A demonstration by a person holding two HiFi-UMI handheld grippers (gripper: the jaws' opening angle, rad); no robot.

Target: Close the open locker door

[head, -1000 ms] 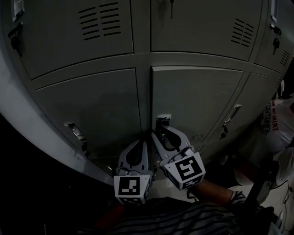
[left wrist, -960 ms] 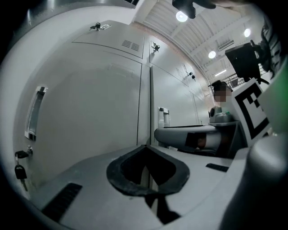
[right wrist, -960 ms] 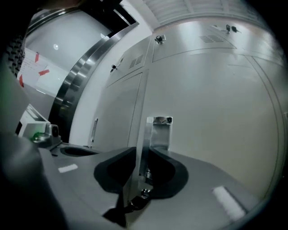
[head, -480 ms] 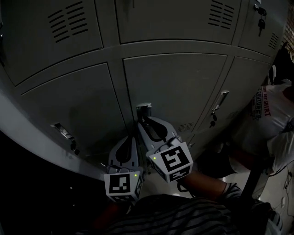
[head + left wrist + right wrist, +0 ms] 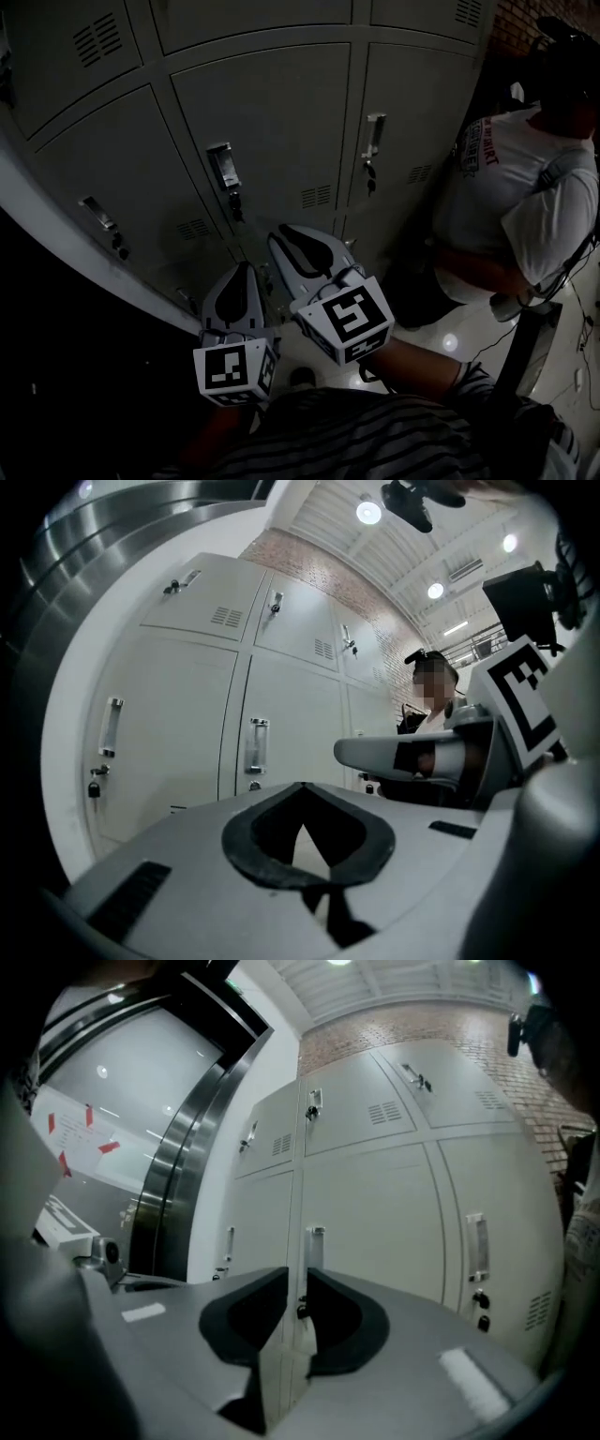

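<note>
The grey locker door [image 5: 272, 122] with its vertical handle [image 5: 223, 169] lies flush with the doors around it. My right gripper [image 5: 279, 236] hovers below and right of that handle, clear of it. Its jaws are closing, a narrow gap remains, and nothing is between them. In the right gripper view the handle [image 5: 316, 1238] shows beyond the right gripper [image 5: 296, 1274]. My left gripper [image 5: 238, 269] sits lower left, shut and empty. In the left gripper view, the left gripper [image 5: 298, 786] has its tips meeting before the door [image 5: 291, 714].
A person in a white T-shirt [image 5: 506, 178] stands close on the right by the end lockers. Neighbouring doors carry handles with hanging keys [image 5: 372, 141]. A dark steel frame [image 5: 178, 1147] borders the lockers on the left. Cables cross the floor at far right [image 5: 577, 319].
The right gripper has drawn back and down from the door handle that it touched a second ago. My head has turned right, and the person has come into view.
</note>
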